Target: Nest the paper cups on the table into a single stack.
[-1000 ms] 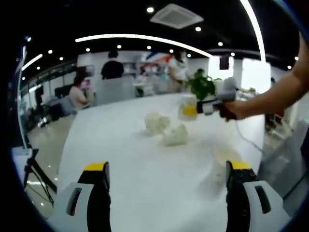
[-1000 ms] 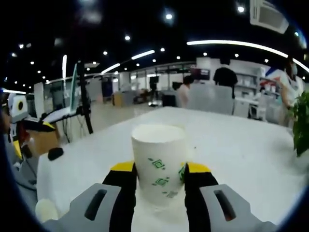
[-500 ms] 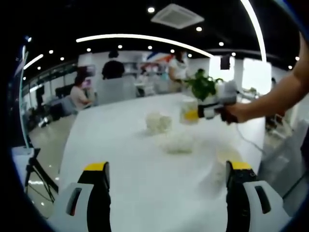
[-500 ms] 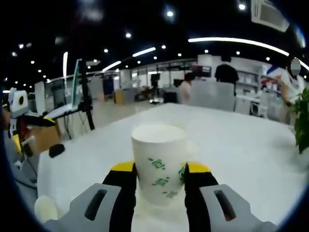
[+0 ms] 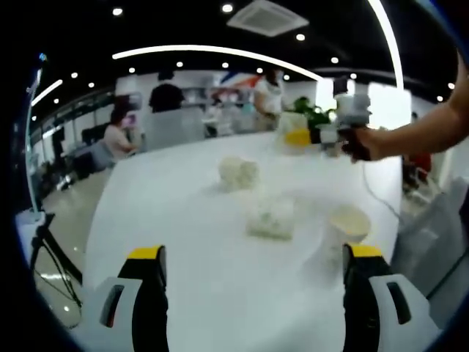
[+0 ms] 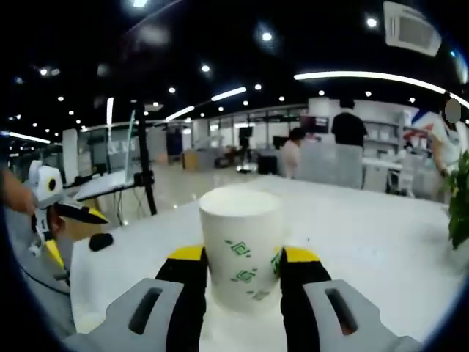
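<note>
We are in a large open-plan office: recessed ceiling lights [image 6: 267,36], an air-conditioning vent [image 5: 267,16], desks, seated and standing people [image 5: 165,95], a long white table [image 5: 190,220].

no readable text, cup [image 6: 241,247] print only leaves

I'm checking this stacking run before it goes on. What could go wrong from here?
The right tongs hold a paper cup by its thin wall, raised above the table; too hard a squeeze could dent it. On the table, an upright cup stands close to the open left tongs and could get knocked over. Two loose cups look blurred, so aiming into them may be difficult.
</note>
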### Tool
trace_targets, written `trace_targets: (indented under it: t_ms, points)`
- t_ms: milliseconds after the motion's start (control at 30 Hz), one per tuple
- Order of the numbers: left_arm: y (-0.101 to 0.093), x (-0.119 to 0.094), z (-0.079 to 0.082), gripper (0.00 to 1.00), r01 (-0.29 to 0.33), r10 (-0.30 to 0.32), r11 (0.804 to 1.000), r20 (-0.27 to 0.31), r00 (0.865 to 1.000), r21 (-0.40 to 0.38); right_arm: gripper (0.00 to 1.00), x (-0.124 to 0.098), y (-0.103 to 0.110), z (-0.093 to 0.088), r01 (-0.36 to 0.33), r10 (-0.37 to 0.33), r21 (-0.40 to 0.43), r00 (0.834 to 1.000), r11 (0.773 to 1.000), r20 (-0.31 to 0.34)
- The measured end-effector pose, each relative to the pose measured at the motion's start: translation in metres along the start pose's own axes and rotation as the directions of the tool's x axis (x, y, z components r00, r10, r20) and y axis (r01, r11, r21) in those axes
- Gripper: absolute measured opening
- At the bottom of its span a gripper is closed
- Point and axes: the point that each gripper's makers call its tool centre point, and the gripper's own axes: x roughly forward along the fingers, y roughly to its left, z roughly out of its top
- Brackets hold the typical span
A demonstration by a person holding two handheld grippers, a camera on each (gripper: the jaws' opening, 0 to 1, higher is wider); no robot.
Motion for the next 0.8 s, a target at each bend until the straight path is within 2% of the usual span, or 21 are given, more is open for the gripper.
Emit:
trace_targets:
  t_ms: [167, 367, 567, 800]
  points:
    - [0.0, 0.001, -0.007, 0.99, 0.005, -0.005, 1.0, -0.005, 1.0, 0.0, 0.36, -0.014, 0.012, 0.007, -0.028, 0.028, -0.004, 1.0, 1.0, 0.013]
    - [-0.001, 0.008, -0.029, 0.99, 0.016, -0.016, 1.0, -0.04, 0.999, 0.004, 0.36, -0.029, 0.029, 0.018, -0.067, 0.067, -0.013, 0.997, 0.998, 0.022]
    - [-0.006, 0.011, -0.035, 0.99, 0.04, -0.04, 0.999, -0.052, 0.998, 0.012, 0.36, -0.042, 0.044, 0.03, -0.099, 0.099, -0.014, 0.994, 0.995, 0.039]
    - [-0.003, 0.013, -0.042, 0.97, 0.046, -0.045, 0.999, -0.058, 0.997, 0.021, 0.36, -0.056, 0.068, 0.039, -0.144, 0.144, -0.019, 0.988, 0.989, 0.05]
